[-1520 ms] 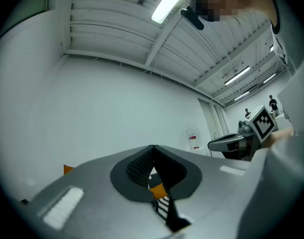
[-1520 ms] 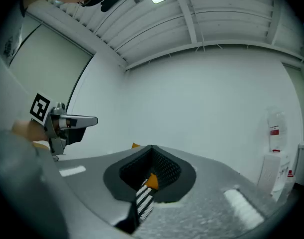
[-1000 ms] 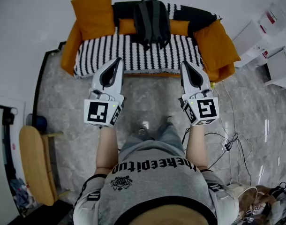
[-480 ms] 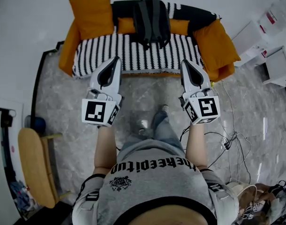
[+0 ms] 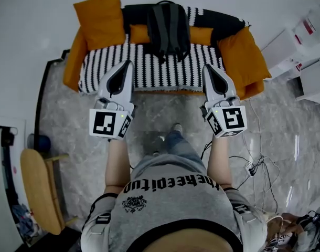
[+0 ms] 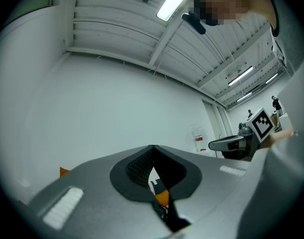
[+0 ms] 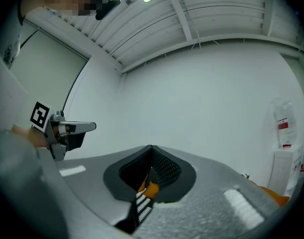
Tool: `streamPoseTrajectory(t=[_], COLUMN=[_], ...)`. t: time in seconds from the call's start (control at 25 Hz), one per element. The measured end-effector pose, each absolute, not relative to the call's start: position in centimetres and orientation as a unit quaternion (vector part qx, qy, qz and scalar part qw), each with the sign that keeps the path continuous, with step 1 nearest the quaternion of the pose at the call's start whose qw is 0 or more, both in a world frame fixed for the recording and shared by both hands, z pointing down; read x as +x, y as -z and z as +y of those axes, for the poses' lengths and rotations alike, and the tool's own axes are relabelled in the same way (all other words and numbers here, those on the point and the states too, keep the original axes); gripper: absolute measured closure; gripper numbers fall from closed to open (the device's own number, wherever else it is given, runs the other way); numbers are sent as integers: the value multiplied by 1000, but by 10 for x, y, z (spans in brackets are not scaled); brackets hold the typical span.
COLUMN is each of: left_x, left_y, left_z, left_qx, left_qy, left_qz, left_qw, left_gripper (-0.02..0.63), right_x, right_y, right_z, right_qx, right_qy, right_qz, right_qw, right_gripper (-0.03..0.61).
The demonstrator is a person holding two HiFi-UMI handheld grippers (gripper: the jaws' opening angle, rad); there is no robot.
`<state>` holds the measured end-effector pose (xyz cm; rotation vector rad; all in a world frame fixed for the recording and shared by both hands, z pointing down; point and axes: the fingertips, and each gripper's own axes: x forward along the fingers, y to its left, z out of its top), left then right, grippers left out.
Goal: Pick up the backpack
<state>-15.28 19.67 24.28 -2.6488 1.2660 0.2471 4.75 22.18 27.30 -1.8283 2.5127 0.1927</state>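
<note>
Over at the sofa's (image 5: 105, 67) left end sits an orange cushion (image 5: 99, 17). The left gripper (image 5: 128, 65) hangs over the sofa's front edge, its jaws shut tip to tip with nothing between them. Middle of the sofa now: the dark backpack (image 5: 169, 28) stands propped against the back edge, base on the striped seat, well clear of both grippers. It looks like soft fabric, likely to sag and swing once lifted, and how full it is I can't tell. The best hold is probably the small loop at its top (image 5: 168, 2), or a shoulder strap. The right gripper (image 5: 206, 68) is at the front edge too, jaws closed and empty. Another orange cushion (image 5: 243, 54) fills the right end.
</note>
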Motion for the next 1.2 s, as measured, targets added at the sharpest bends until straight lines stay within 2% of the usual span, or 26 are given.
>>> streamPoseTrajectory(t=[0.88, 1.2], left_x=[-46, -35], left_y=[-226, -230], left_z=[93, 80], left_qx=[-877, -876], left_qy=[-86, -75], left_qz=[457, 462], left_qw=[118, 116], left_gripper=[606, 606], right_x=[141, 150], right_y=[-257, -263], right_z=[94, 77], right_qx=[-539, -530], right_qy=[-75, -63], right_qz=[838, 845], right_qw=[23, 30], right_gripper=[577, 577])
